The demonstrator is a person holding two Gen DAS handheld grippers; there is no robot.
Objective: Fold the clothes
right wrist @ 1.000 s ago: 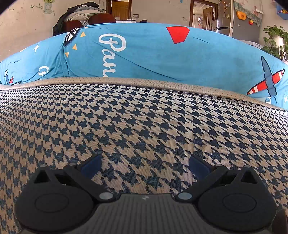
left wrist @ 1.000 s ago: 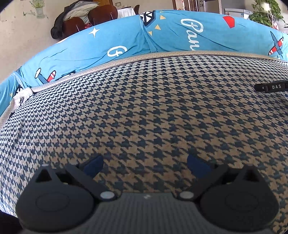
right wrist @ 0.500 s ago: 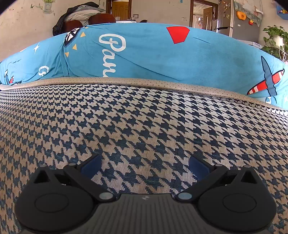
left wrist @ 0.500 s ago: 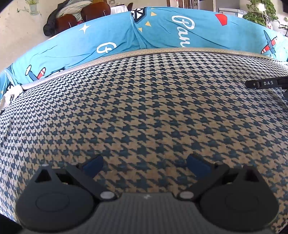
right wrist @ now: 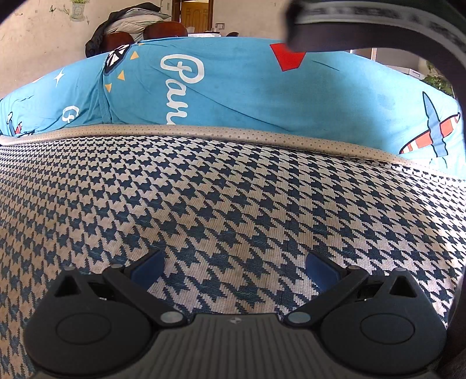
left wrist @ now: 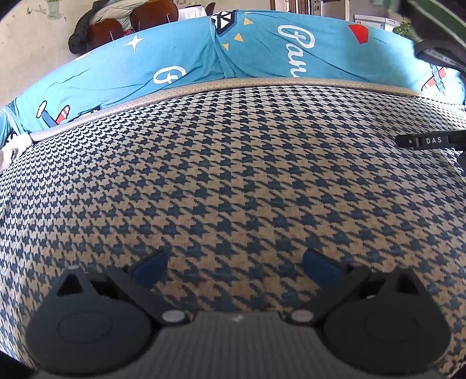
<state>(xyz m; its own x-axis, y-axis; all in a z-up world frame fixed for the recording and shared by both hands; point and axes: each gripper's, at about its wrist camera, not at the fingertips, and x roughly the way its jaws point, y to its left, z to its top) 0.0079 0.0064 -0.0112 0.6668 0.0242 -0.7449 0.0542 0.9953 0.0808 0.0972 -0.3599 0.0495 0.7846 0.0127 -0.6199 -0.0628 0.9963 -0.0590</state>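
Observation:
A navy and beige houndstooth mat (left wrist: 233, 163) fills both wrist views (right wrist: 221, 198). No garment lying on it shows in either view. A dark fabric band with pale lettering (right wrist: 378, 26) arcs across the top right of the right wrist view, and a dark piece (left wrist: 437, 49) shows at the top right of the left wrist view. My left gripper (left wrist: 234, 268) is open and empty just above the mat. My right gripper (right wrist: 234, 266) is open and empty above the mat. Part of the right gripper, marked DAS (left wrist: 428, 141), shows at the left view's right edge.
A blue cartoon-print sheet (left wrist: 262, 52) covers the surface behind the mat (right wrist: 262, 87). A beige dotted border (right wrist: 233, 137) edges the mat. Brown chairs with a dark coat (left wrist: 122, 17) stand by the far wall. White lace (left wrist: 11, 148) lies at the mat's left corner.
A dark band with lettering has come in at the top right of both views. The left gripper shifted slightly over the mat. Both grippers stay open.

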